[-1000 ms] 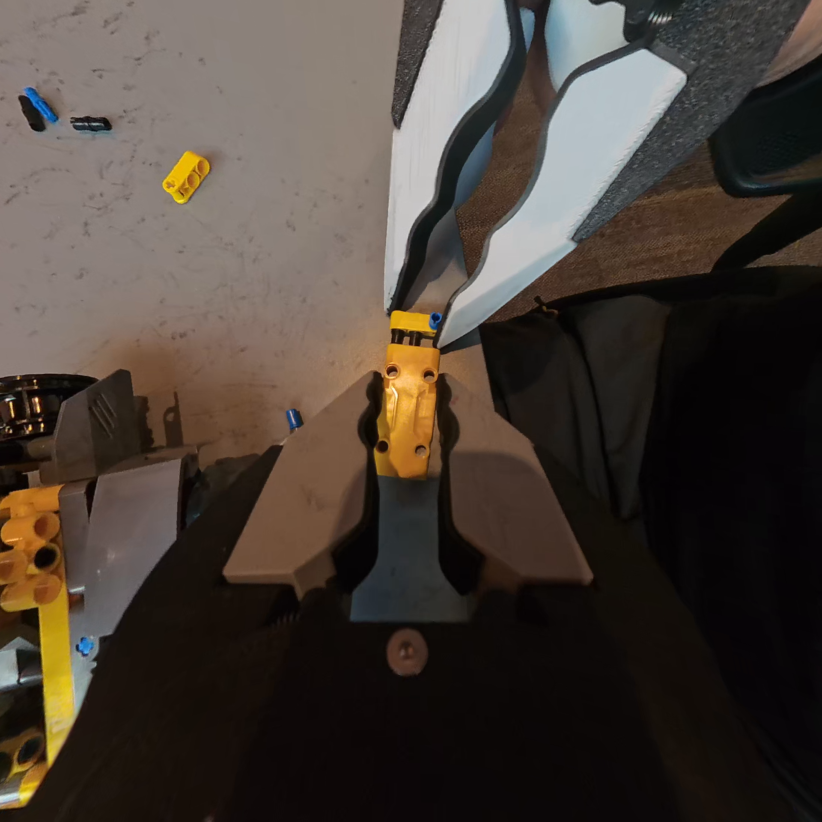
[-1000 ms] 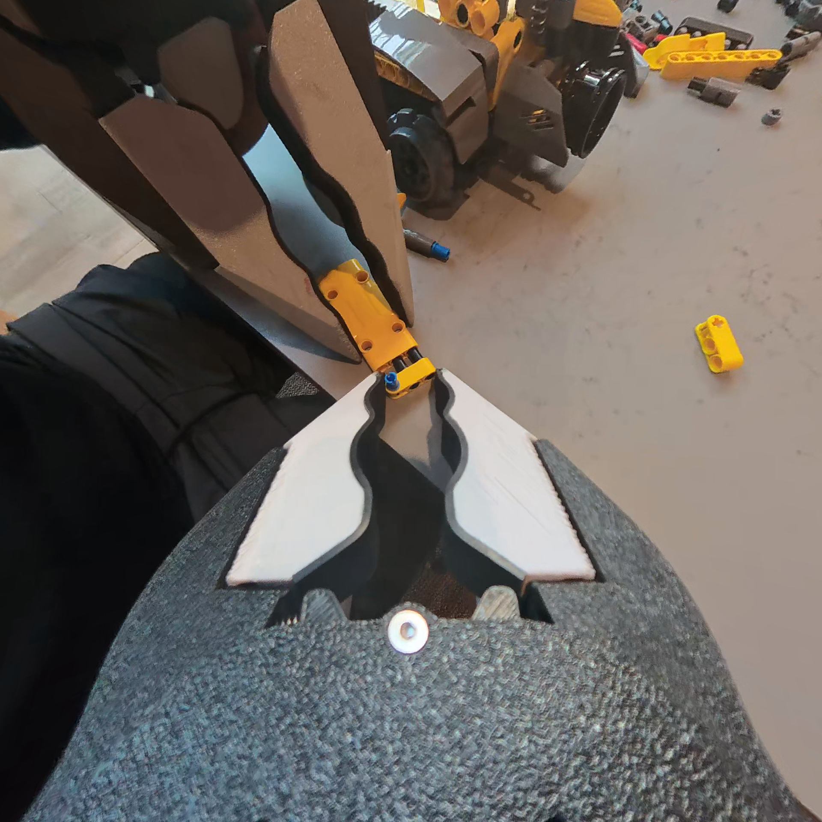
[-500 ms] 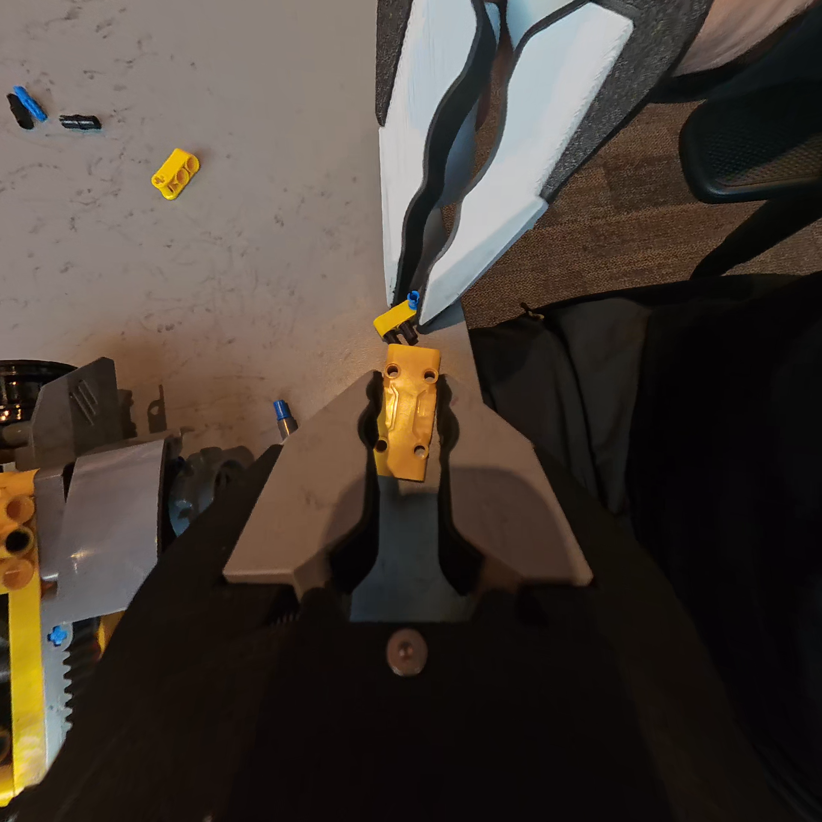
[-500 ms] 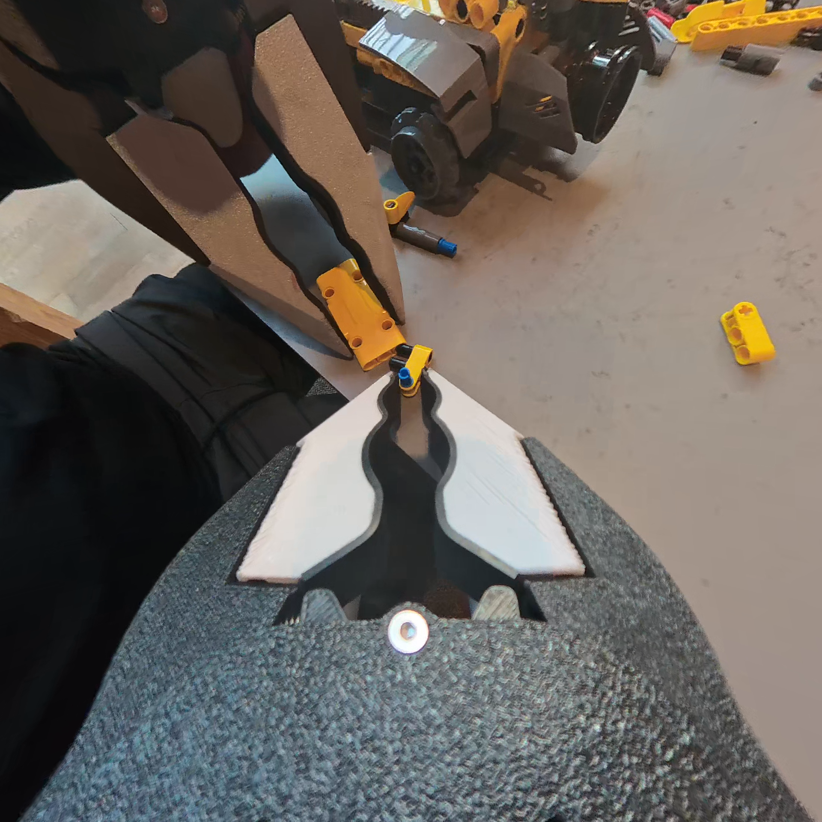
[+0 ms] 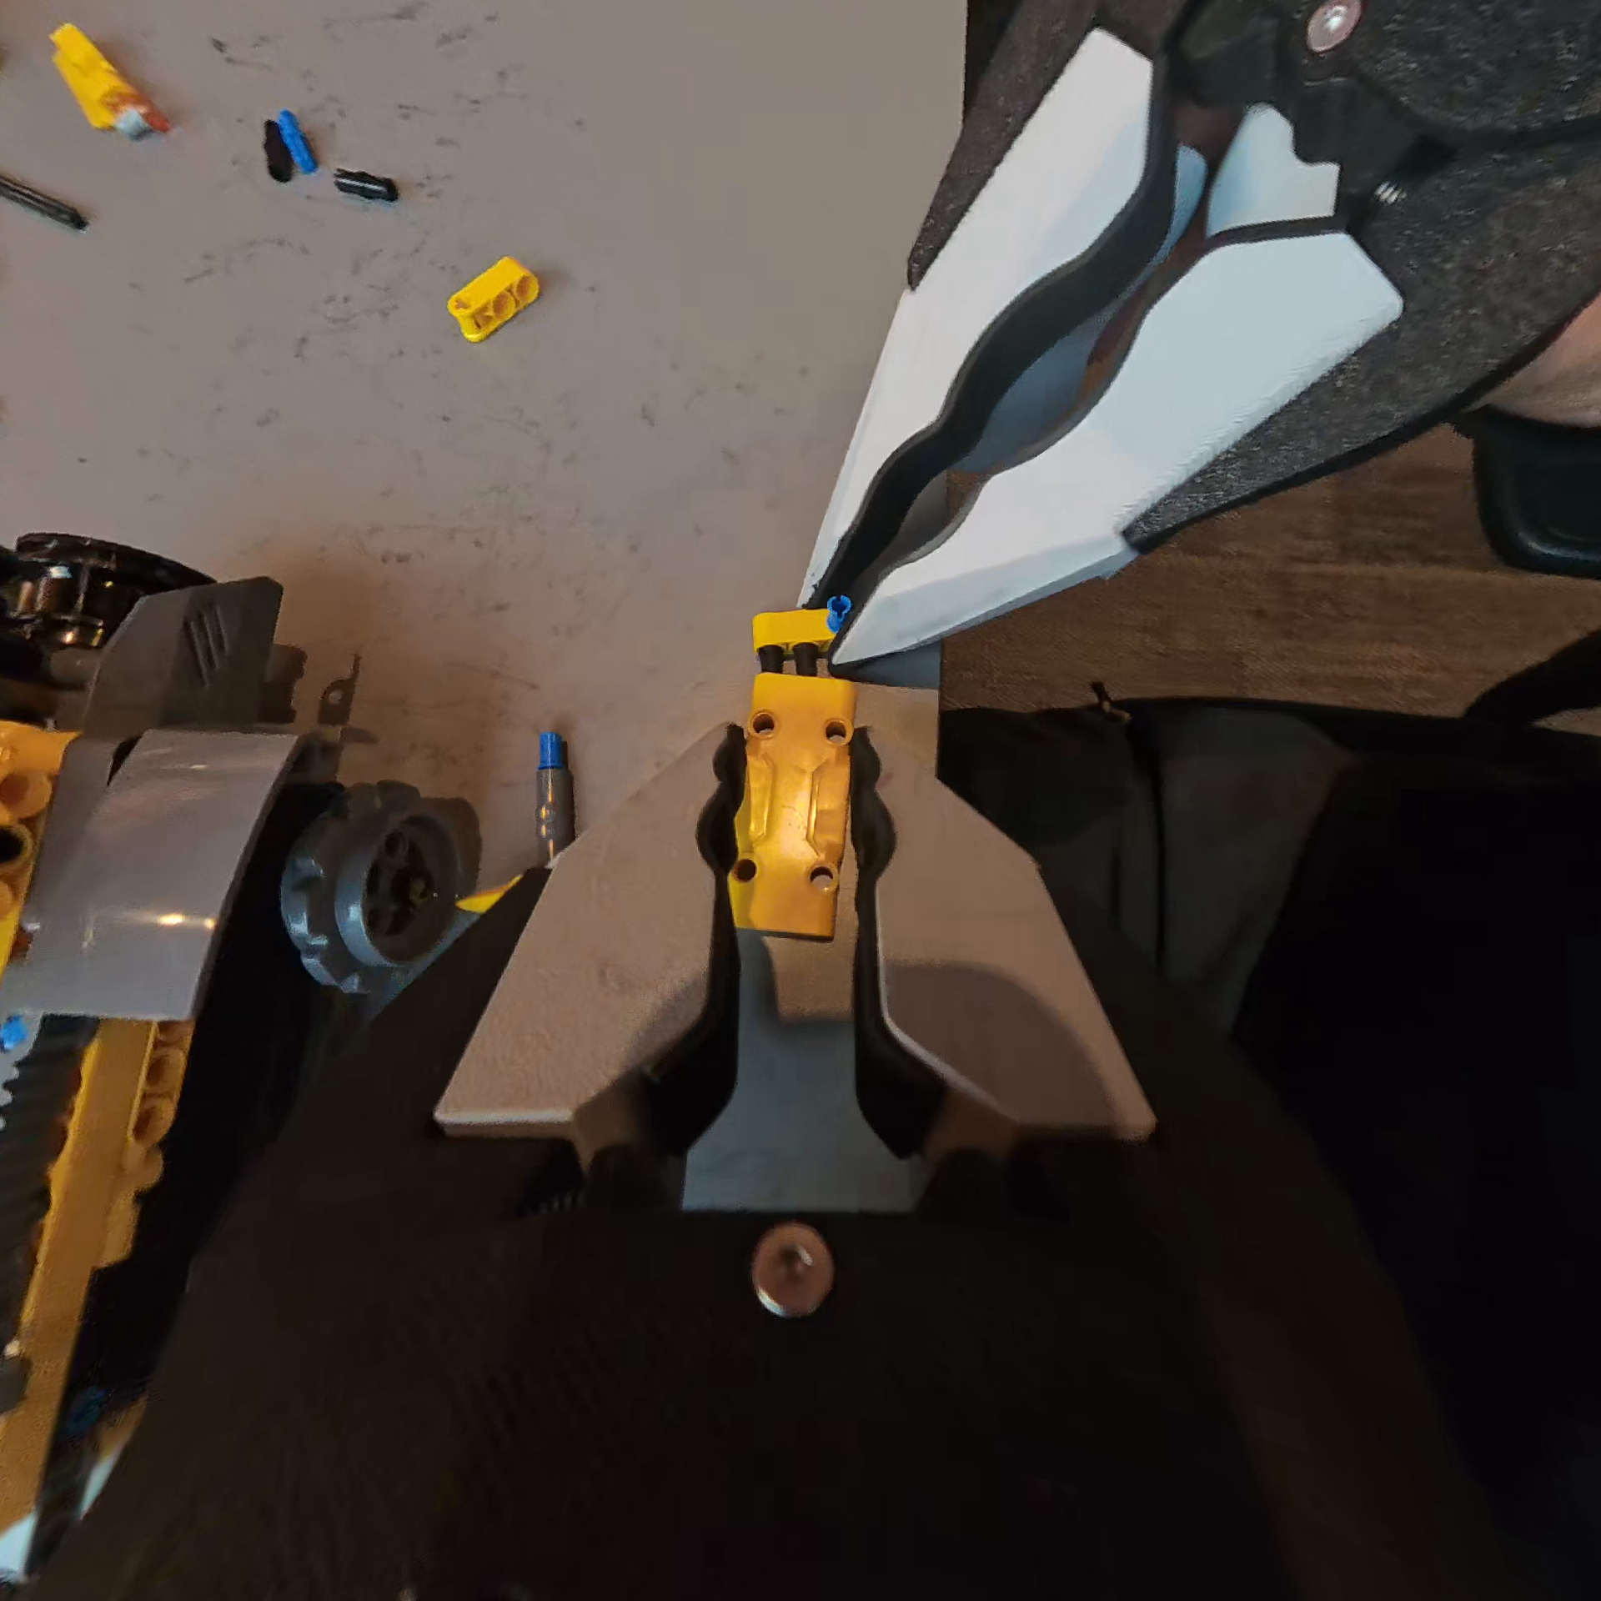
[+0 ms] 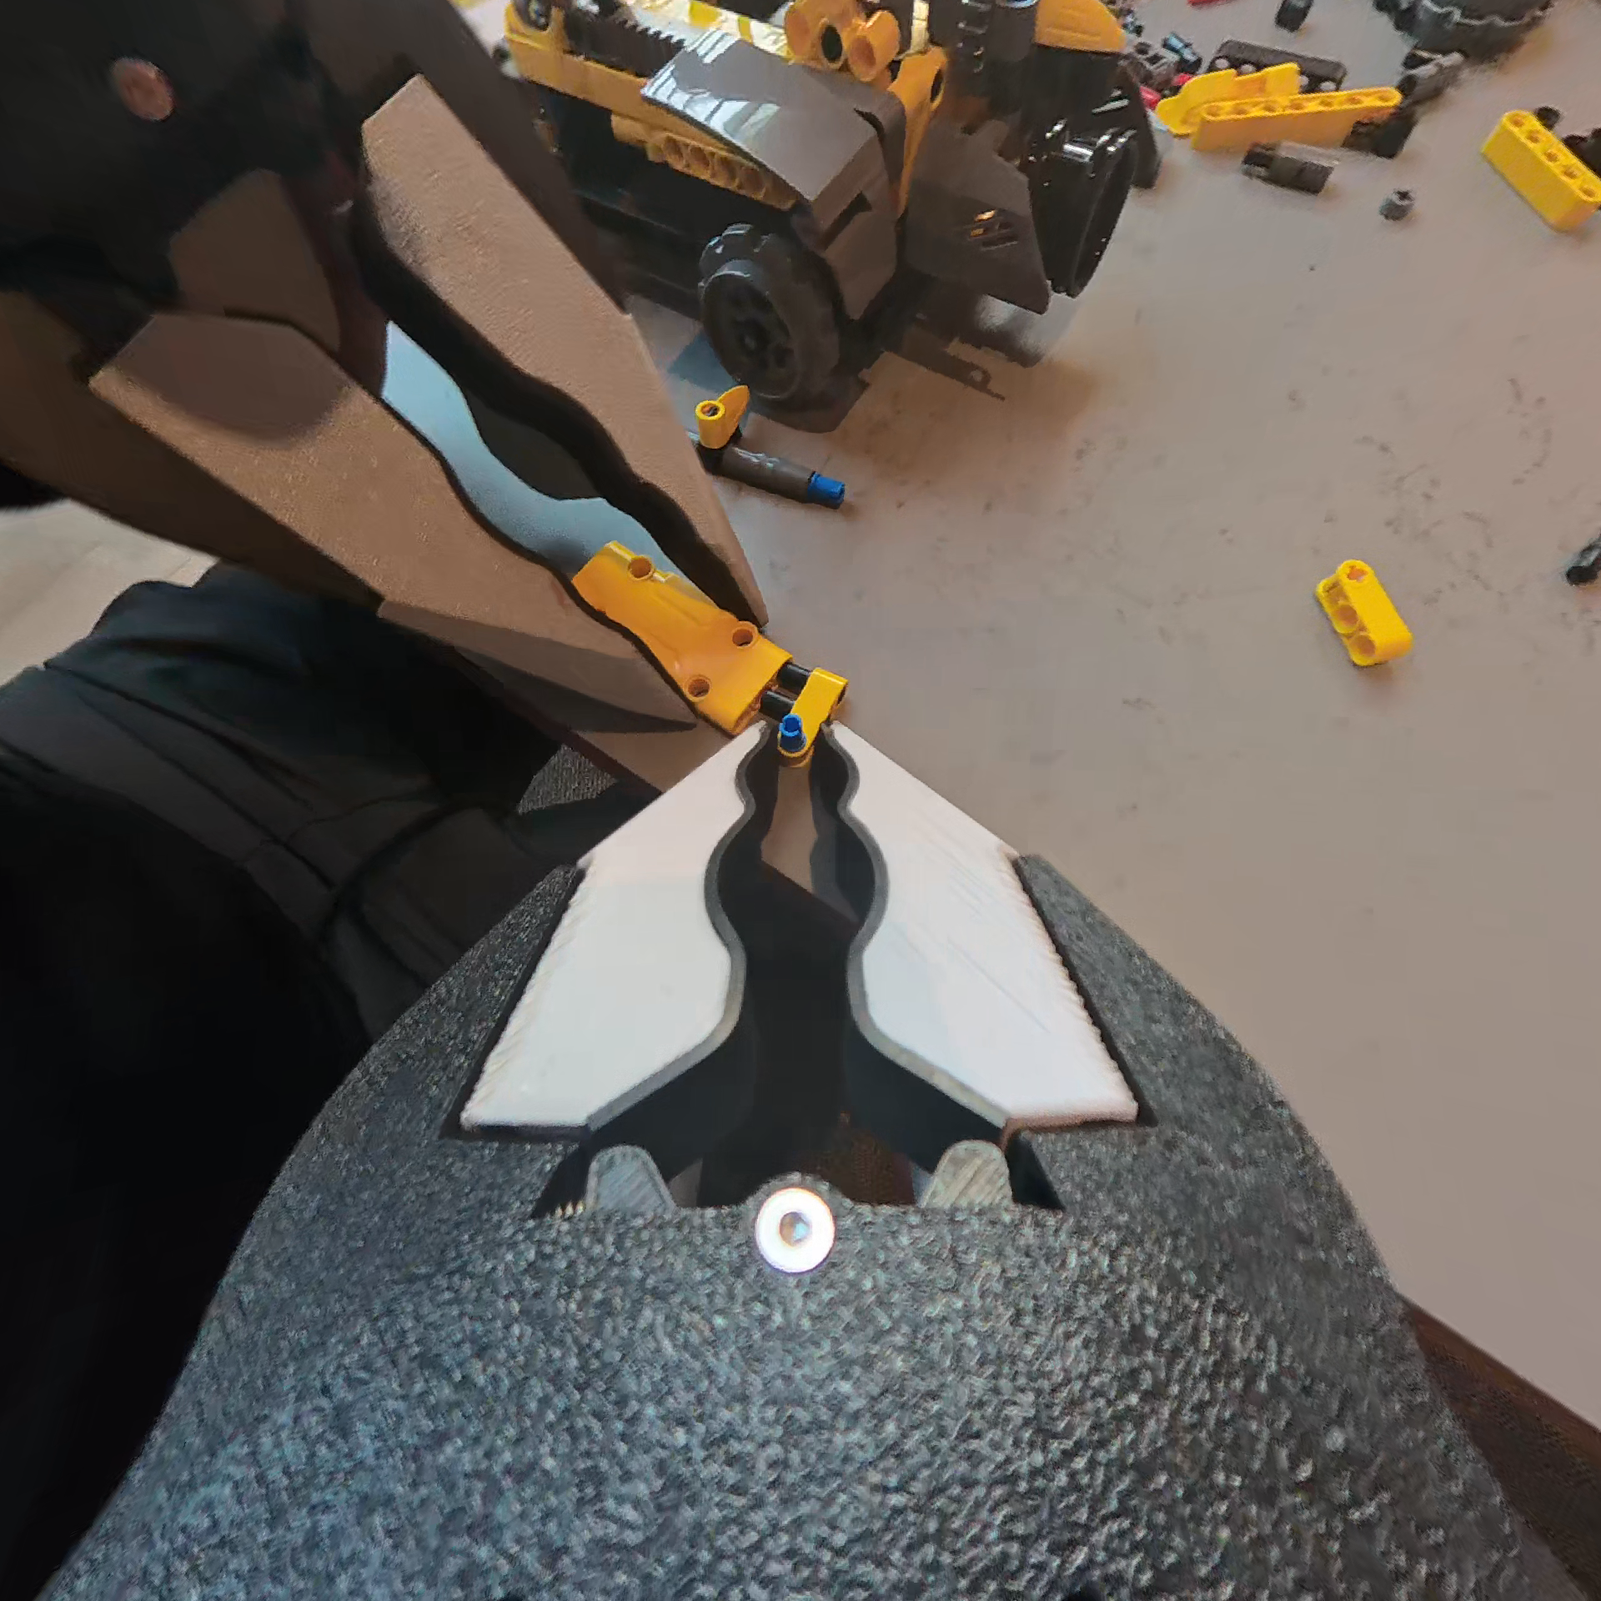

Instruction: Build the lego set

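**Two grippers meet on one yellow assembly**

Two views, left wrist first. The left gripper (image 5: 793, 745) has its grey fingers (image 5: 606, 936) closed on a yellow panel piece (image 5: 790, 827), which pokes out past the tips. Two black pins (image 5: 787, 660) link the panel to a small yellow connector (image 5: 784, 628) bearing a blue pin (image 5: 837, 609). The right gripper (image 5: 832, 632), white-fingered, reaches in from the upper right and pinches that connector's end. On the pale surface (image 5: 606, 433) lie a loose yellow brick (image 5: 494, 299), a grey axle with a blue tip (image 5: 551, 797), and a yellow-and-grey toy vehicle (image 5: 147, 866) at left.

Right wrist view: the right gripper (image 6: 793, 745) has its white fingers (image 6: 944, 944) nearly together, nipping the connector (image 6: 819, 702) beside the blue pin (image 6: 790, 732). The left gripper (image 6: 736, 667) clamps the panel piece (image 6: 676, 628) just above the surface's near edge. The vehicle (image 6: 823, 156) stands behind; the loose brick (image 6: 1362, 611) lies well apart at right.
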Demonstrator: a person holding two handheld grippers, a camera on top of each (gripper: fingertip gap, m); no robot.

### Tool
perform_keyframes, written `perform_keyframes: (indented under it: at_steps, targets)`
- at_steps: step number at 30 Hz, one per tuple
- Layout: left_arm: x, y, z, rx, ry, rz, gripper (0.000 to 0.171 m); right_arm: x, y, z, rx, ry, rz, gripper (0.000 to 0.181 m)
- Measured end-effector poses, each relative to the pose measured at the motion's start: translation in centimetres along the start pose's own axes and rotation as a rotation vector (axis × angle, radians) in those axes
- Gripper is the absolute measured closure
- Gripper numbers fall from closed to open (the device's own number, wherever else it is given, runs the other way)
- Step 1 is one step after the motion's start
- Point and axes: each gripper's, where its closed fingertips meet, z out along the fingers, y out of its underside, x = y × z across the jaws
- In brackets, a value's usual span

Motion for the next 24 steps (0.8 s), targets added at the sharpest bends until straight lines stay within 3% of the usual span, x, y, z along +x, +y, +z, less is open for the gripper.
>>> perform_keyframes:
  at_steps: [5, 15, 24]
  targets:
    - [-0.1, 0.0, -0.2, 0.04, -0.109, -0.018, 0.15, -0.4, -0.2, 0.1, 0.061, 0.001, 0.12, 0.173]
    - [0.0, -0.3, -1.1, 0.09, -0.232, 0.111, 0.15, -1.0, -0.8, -0.2, 0.161, -0.082, 0.228, 0.172]
    - [0.0, -1.4, -2.6, 0.197, -0.338, 0.175, 0.15, -1.1, -2.5, -1.4, 0.216, 0.155, -0.078, 0.172]
